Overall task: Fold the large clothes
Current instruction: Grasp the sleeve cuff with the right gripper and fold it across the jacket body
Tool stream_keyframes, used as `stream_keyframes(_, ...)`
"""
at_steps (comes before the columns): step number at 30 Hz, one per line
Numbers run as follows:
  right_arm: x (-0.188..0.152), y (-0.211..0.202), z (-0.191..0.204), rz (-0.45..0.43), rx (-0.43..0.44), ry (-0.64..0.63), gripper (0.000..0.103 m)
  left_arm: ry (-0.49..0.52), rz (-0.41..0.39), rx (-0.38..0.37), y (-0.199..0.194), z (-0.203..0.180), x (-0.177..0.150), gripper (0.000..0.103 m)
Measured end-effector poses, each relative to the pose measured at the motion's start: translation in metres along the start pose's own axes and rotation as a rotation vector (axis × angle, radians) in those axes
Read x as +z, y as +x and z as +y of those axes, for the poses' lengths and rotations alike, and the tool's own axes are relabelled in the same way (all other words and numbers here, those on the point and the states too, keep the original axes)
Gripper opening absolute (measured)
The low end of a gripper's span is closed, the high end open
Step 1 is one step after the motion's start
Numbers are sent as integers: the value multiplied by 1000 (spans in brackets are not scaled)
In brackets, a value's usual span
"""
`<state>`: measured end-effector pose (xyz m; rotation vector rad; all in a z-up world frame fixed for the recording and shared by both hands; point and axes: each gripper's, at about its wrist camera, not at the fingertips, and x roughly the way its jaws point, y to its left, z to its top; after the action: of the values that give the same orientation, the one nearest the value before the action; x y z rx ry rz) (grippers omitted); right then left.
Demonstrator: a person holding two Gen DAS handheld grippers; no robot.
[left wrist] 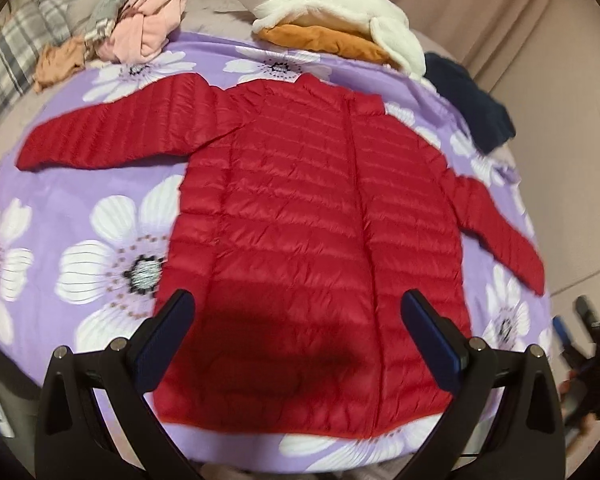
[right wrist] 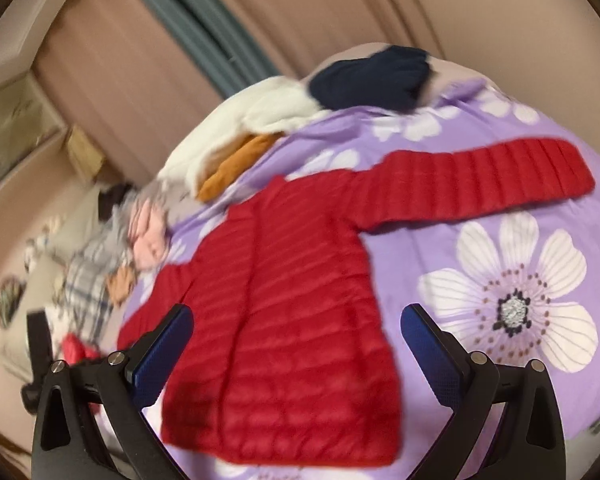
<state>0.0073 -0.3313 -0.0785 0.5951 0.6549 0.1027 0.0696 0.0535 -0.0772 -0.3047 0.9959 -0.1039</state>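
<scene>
A red quilted puffer jacket [left wrist: 300,216] lies flat and spread out on a purple bedspread [left wrist: 60,216] with big white flowers, collar away from me, both sleeves stretched out sideways. My left gripper [left wrist: 298,312] hovers open above the jacket's hem, nothing between its blue-padded fingers [left wrist: 168,340]. In the right wrist view the same jacket [right wrist: 292,280] appears tilted, one sleeve reaching to the right. My right gripper [right wrist: 296,328] is open over the lower part of the jacket, holding nothing. The right gripper also shows, blurred, at the right edge of the left wrist view.
At the bed's far side lie a white fleece over an orange garment [left wrist: 332,20], a navy garment [left wrist: 468,100], and a heap of pink, grey and plaid clothes [left wrist: 112,28]. Beige curtains [right wrist: 340,8] hang behind. Another red item [right wrist: 74,350] sits left of the bed.
</scene>
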Motion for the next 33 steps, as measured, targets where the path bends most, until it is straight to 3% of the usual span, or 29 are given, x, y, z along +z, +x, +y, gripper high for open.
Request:
stream_keyframes(5, 11, 19, -63, -38, -138, 93, 102, 1, -63, -53, 15, 0, 7, 103)
stream_keyframes(7, 17, 28, -91, -31, -178, 131, 102, 17, -53, -59, 25, -2, 11, 103)
stream_keyframes(14, 49, 52, -165, -61, -146, 340, 102, 19, 33, -91, 61, -3, 25, 103)
stream_keyframes(21, 69, 77, -199, -108, -156, 464, 102, 4, 46, -68, 79, -5, 39, 103)
stream_keyframes(26, 74, 79, -224, -219, -91, 627, 100, -21, 78, -67, 88, -2, 44, 103)
stream_keyframes(29, 75, 77, -235, -248, -77, 712, 72, -34, 88, -51, 91, 3, 45, 103)
stream_keyframes(31, 75, 79, -244, -227, -94, 752, 45, -48, 88, -43, 91, 8, 47, 103)
stream_keyframes(33, 74, 76, -246, -218, -119, 756, 28, -70, 88, -38, 90, 16, 49, 103)
